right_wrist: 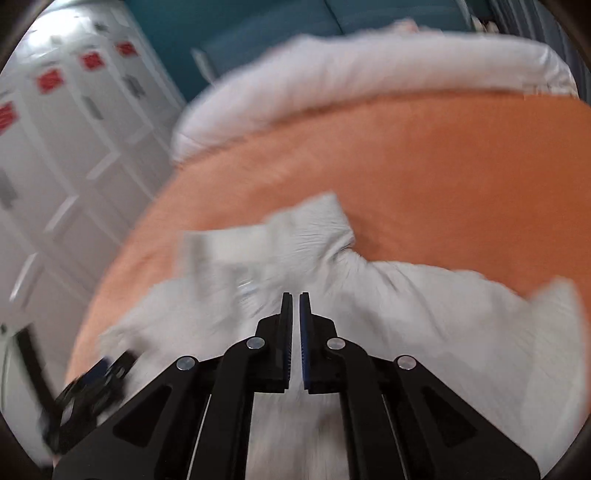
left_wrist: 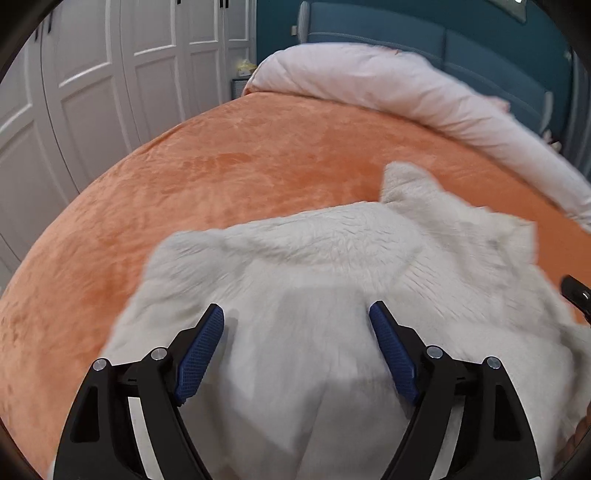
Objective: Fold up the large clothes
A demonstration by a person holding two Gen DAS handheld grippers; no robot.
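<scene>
Orange bedspread [left_wrist: 258, 166], white fleece garment [left_wrist: 314, 277] — unlabelled, red cupboard stickers [right_wrist: 48, 81] illegible

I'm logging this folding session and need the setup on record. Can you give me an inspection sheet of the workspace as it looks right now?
Surface: orange bedspread, wrinkled, covering the bed.
Job's things: white fleece garment lying rumpled on the near part of the bed, not yet folded flat.
Clutter: pale duvet bunched along the far side.
Grippers: left gripper open above the garment, nothing between its pads; right gripper shut, and whether it pinches fabric cannot be told.
Cables: nothing seen.
Surroundings: white panelled wardrobe doors, teal headboard.
</scene>
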